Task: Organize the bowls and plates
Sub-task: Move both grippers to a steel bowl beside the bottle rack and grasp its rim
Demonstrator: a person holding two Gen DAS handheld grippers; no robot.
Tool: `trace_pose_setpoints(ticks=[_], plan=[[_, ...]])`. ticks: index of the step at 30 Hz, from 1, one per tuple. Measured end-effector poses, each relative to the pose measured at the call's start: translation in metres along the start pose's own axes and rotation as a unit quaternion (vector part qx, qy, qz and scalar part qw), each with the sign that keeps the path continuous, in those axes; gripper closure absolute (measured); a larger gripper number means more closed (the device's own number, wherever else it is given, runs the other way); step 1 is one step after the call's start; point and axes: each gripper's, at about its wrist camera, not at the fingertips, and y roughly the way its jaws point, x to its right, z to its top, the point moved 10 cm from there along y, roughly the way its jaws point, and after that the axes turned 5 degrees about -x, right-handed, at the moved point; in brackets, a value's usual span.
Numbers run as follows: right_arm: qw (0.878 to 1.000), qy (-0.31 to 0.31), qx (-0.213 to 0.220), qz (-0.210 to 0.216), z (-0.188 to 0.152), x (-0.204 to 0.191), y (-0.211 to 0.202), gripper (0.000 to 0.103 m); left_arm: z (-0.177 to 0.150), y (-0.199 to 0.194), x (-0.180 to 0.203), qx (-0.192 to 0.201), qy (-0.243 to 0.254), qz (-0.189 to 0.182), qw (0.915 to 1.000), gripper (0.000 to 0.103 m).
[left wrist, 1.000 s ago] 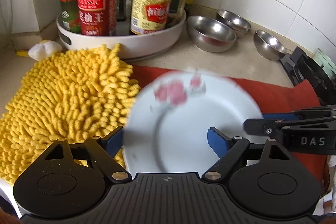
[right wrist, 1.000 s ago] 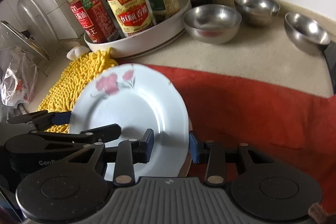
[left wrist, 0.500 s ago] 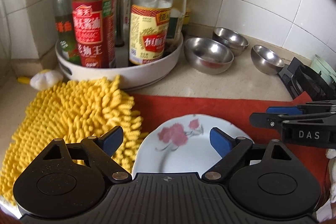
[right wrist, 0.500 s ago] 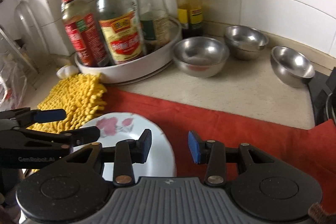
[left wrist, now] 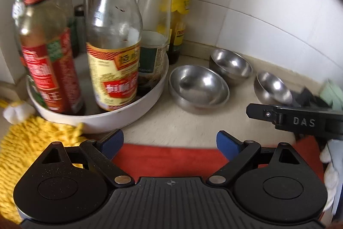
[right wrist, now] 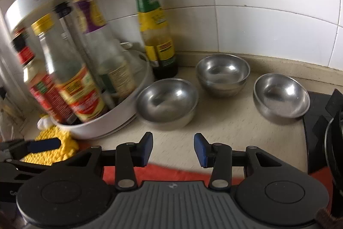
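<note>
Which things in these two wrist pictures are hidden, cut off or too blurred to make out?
- White flowered plate: in neither view, below the frames.
- Red-labelled sauce bottle: left view, print lost to motion blur.
- Back stainless steel bowl: right view, perhaps two nested; unclear.
- Black stove grate: cut by right edge.

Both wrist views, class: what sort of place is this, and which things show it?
Most likely a home kitchen counter: sauce bottles in a white tray, steel bowls, tiled wall behind.

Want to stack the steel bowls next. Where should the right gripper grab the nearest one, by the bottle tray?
Probably the near rim of that bowl, coming from above: one finger inside, one outside. Its round, smooth wall offers no other hold, and the right gripper is open and empty.
</note>
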Motion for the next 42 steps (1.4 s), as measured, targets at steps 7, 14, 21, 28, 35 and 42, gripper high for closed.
trace_pose_setpoints(ticks=[7,14,21,28,35,42], plan=[[0.999,0.017,-0.025,0.023,0.032,0.025,0.040,0.064,0.019,0.053,0.017,-0.030,-0.035,0.030,0.9985,0.007],[0.996,0.039,-0.048,0.060,0.040,0.040,0.079,0.064,0.027,0.085,0.021,-0.039,-0.056,0.058,0.9960,0.007],[0.991,0.056,-0.075,0.091,0.039,0.038,0.107,0.068,0.042,0.103,0.018,-0.036,-0.071,0.047,0.9957,0.016],[0.988,0.071,-0.091,0.106,0.044,0.036,0.127,0.085,0.044,0.125,0.016,-0.057,-0.087,0.015,0.9945,0.038],[0.984,0.085,-0.105,0.118,0.042,0.039,0.129,0.088,0.037,0.126,0.026,-0.068,-0.049,0.009,0.9965,0.049],[0.984,0.075,-0.114,0.115,0.023,0.047,0.084,0.088,0.016,0.096,0.057,-0.077,0.000,-0.024,0.9968,0.042]])
